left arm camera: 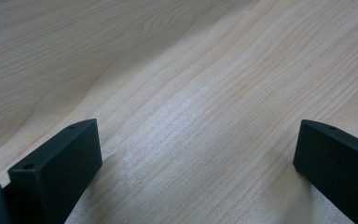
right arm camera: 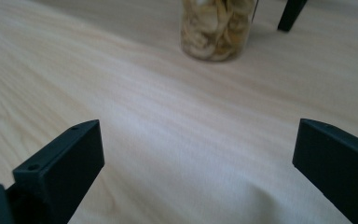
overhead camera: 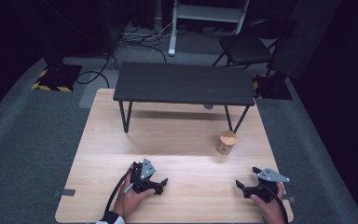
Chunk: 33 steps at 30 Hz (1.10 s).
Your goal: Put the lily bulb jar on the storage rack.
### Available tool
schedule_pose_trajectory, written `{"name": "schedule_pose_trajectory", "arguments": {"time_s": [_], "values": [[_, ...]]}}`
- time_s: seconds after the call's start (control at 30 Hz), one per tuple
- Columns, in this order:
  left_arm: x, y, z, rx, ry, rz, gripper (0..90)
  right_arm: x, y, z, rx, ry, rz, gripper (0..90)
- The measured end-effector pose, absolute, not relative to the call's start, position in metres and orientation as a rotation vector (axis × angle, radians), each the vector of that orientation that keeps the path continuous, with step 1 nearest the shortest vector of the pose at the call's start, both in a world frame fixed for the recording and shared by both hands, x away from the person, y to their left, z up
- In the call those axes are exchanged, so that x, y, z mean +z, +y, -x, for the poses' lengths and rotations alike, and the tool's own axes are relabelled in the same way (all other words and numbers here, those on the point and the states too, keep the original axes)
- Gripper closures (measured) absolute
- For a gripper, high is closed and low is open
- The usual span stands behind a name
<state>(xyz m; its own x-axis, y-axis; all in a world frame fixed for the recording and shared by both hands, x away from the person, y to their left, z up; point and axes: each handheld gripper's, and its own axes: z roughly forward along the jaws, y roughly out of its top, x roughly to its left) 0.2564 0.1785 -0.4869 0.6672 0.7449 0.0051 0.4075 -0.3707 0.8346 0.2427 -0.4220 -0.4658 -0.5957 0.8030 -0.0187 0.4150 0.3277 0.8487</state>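
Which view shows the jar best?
The high view: the whole jar stands upright with its lid on the wooden table, near a leg of the small black table. The right gripper view gives a closer look at its contents but cuts off its top.

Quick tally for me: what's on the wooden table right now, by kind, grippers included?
Glass jar with a wooden lid: 1
Small black table standing on the wooden table: 1
Grippers: 2, left gripper and right gripper, both with jaws apart
Total: 4
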Motion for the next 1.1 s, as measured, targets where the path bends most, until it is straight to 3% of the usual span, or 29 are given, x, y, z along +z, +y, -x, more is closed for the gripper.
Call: {"name": "schedule_pose_trajectory", "arguments": {"time_s": [0.5,1.1], "values": [[-0.487,0.179,-0.256,0.487,0.893,-2.004,0.9,-0.42,-0.397,-0.309,1.199,2.23,-0.999,1.2],[-0.487,0.178,-0.257,0.487,0.893,-2.003,0.9,-0.405,-0.372,-0.359,1.147,2.275,-1.001,0.8]]}}
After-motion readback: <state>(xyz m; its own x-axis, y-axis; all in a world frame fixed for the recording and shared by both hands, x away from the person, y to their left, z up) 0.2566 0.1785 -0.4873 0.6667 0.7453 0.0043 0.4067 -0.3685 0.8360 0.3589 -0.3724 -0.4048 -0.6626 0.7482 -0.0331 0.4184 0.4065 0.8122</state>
